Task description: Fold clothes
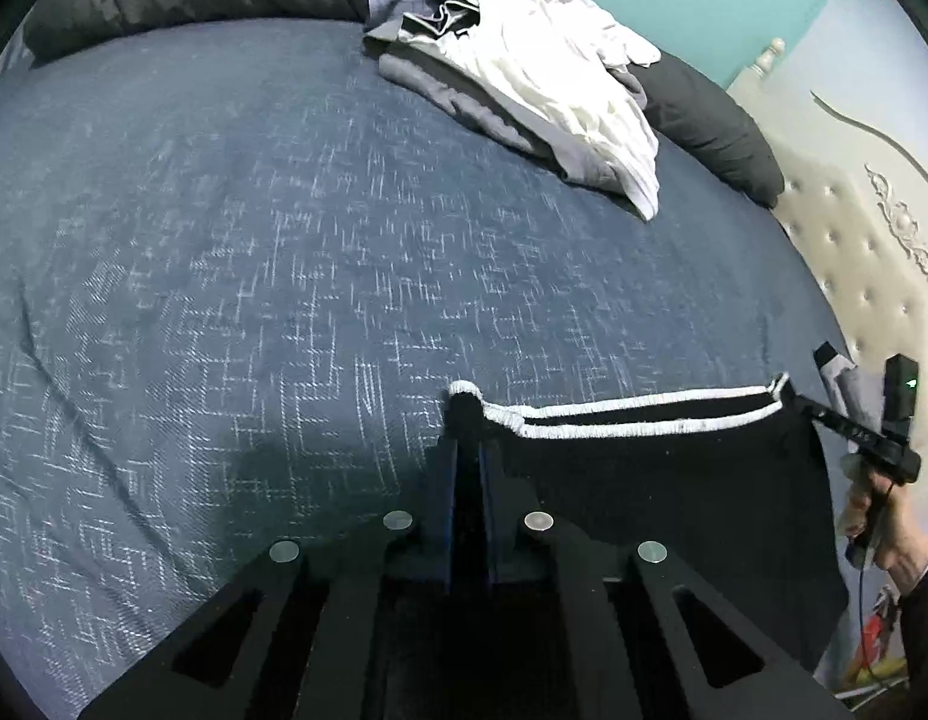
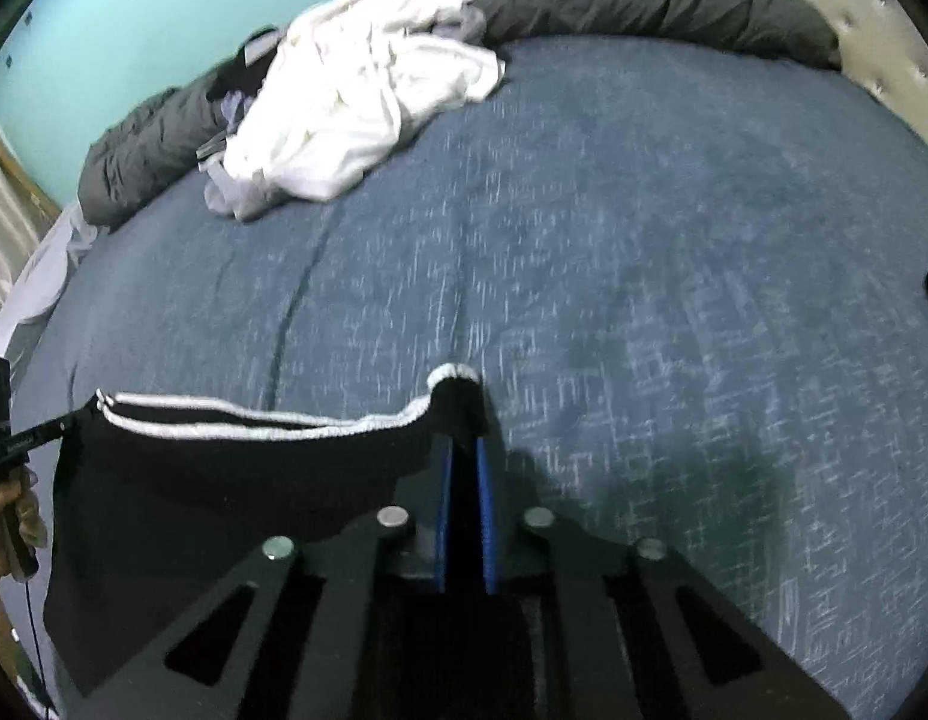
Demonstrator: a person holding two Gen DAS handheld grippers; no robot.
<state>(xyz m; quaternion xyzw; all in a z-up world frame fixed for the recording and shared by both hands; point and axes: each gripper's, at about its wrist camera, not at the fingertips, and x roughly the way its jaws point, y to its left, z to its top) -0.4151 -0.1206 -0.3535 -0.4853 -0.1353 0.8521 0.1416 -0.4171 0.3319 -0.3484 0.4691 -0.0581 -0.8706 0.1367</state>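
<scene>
**Black garment held over the bed**

The black garment (image 1: 661,480) is stretched between both tools above the blue bed (image 1: 254,270). One white-trimmed corner is pinched by the left tool (image 1: 468,414), the other by the right tool (image 2: 462,402).

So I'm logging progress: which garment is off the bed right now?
The black white-trimmed garment, held between both tools; the white one lies in the pile.
</scene>
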